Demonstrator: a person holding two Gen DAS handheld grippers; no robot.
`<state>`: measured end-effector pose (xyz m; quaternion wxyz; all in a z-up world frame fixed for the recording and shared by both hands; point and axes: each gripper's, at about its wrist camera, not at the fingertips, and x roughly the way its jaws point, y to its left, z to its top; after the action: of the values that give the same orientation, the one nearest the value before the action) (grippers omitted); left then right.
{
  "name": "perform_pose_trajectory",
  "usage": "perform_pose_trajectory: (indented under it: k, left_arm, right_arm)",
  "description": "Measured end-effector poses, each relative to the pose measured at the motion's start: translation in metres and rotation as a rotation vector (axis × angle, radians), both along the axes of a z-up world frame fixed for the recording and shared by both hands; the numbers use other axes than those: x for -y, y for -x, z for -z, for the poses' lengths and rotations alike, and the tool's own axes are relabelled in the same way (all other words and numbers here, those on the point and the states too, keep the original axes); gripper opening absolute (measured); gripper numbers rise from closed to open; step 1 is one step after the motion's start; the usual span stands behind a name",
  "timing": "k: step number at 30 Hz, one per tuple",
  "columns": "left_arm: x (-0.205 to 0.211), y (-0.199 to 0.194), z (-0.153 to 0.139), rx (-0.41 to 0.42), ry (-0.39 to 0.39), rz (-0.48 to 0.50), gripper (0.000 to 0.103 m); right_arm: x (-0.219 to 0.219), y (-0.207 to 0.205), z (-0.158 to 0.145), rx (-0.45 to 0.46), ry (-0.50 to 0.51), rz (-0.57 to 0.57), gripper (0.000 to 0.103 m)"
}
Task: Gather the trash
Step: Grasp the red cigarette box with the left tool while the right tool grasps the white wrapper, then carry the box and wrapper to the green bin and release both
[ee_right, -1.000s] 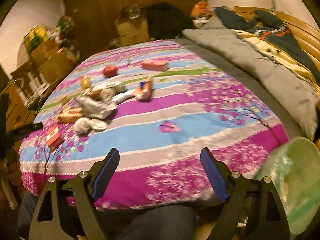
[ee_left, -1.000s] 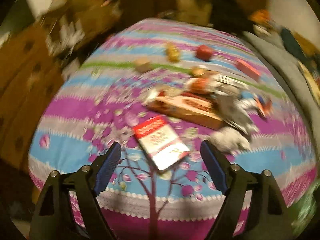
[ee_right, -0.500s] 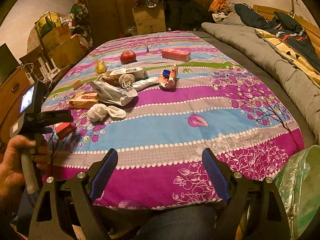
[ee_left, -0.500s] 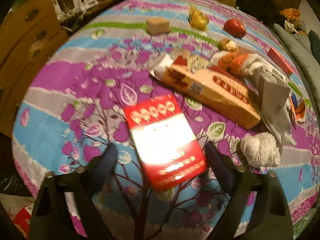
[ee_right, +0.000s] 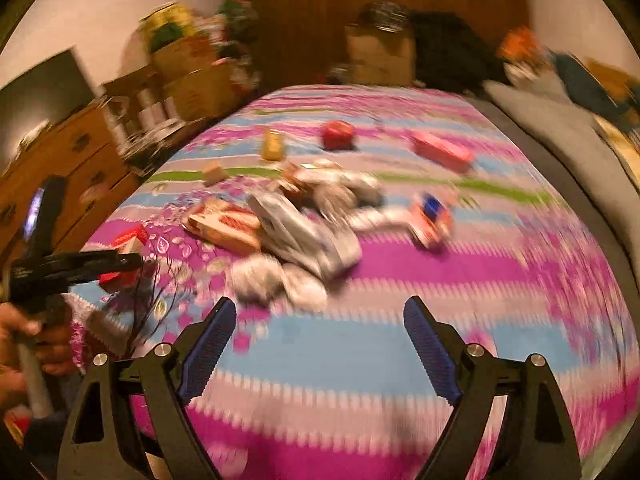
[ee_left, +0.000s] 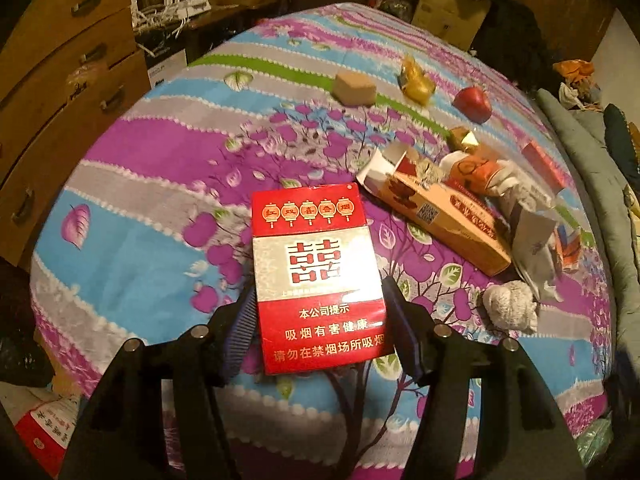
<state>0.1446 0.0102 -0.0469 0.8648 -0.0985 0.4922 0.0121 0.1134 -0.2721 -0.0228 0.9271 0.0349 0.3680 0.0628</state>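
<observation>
Closing the left claw [ee_left: 320, 316] around the red and white cigarette pack [ee_left: 318, 276], with both blue pads [ee_left: 404, 332] at the pack's two sides, seemingly touching it. Lying flat on the striped floral bedspread [ee_left: 132, 240], near the bed's front edge. Just behind and to the right of the pack, lying: a long orange carton [ee_left: 448, 220], a crumpled white tissue [ee_left: 510, 306] and a red apple [ee_left: 473, 104] farther back. Holding the right claw [ee_right: 320, 344] wide open and empty above the bedspread, well to the right of the pack; blurred view there.
</observation>
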Motion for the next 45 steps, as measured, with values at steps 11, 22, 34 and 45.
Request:
perform_pose_trajectory:
  k: [11, 22, 34, 45]
  left_arm:
    - [-0.003, -0.001, -0.012, 0.026, -0.027, 0.035, 0.058]
    - [0.005, 0.003, -0.02, 0.057, -0.075, 0.049, 0.058]
    - [0.047, 0.03, -0.051, 0.182, -0.183, 0.152, 0.058]
    - [0.07, 0.06, -0.07, 0.28, -0.274, 0.2, 0.058]
  right_arm:
    - [-0.019, -0.151, 0.038, -0.232, 0.142, -0.333, 0.072]
    - [-0.003, -0.121, 0.016, -0.149, 0.064, -0.25, 0.024]
    - [-0.003, 0.03, -0.038, -0.05, -0.199, 0.015, 0.024]
    - [-0.033, 0.105, -0.036, -0.021, -0.219, 0.131, 0.024]
